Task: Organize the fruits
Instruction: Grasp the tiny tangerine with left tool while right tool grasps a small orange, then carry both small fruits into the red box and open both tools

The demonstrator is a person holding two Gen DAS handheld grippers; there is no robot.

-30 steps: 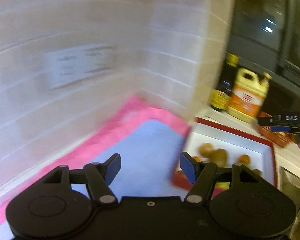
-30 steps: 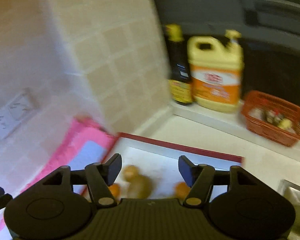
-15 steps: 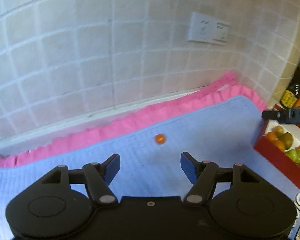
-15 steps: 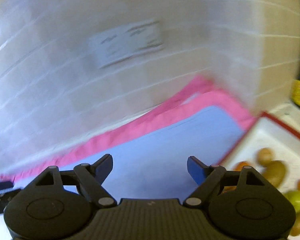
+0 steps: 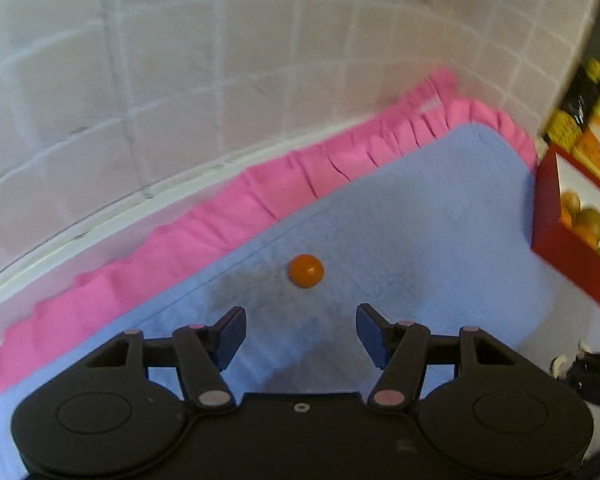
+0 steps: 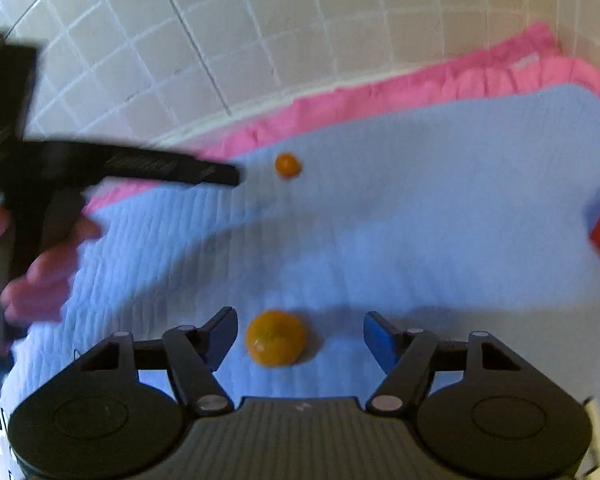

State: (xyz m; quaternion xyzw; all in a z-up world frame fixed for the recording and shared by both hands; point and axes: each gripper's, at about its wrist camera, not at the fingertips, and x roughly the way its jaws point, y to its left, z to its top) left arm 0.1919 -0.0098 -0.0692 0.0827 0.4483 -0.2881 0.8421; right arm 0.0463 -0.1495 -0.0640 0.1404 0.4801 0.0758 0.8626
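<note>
A small orange fruit (image 5: 306, 271) lies on the blue mat (image 5: 420, 240), just ahead of my open, empty left gripper (image 5: 300, 334). In the right wrist view the same small fruit (image 6: 288, 165) lies far ahead, with the left gripper (image 6: 220, 174) reaching toward it from the left. A larger orange fruit (image 6: 276, 338) lies on the mat between the fingers of my open right gripper (image 6: 300, 338), nearer the left finger; the jaws are not touching it.
A red-sided box (image 5: 572, 256) with several fruits stands at the mat's right edge. Bottles (image 5: 596, 136) stand behind it. A pink cloth (image 5: 260, 196) borders the mat along the tiled wall (image 5: 180, 80). A hand (image 6: 40, 268) holds the left gripper.
Both grippers swung left from the fruit box toward the mat. The left gripper came closer to the small fruit. The right gripper now has the larger orange fruit between its fingers.
</note>
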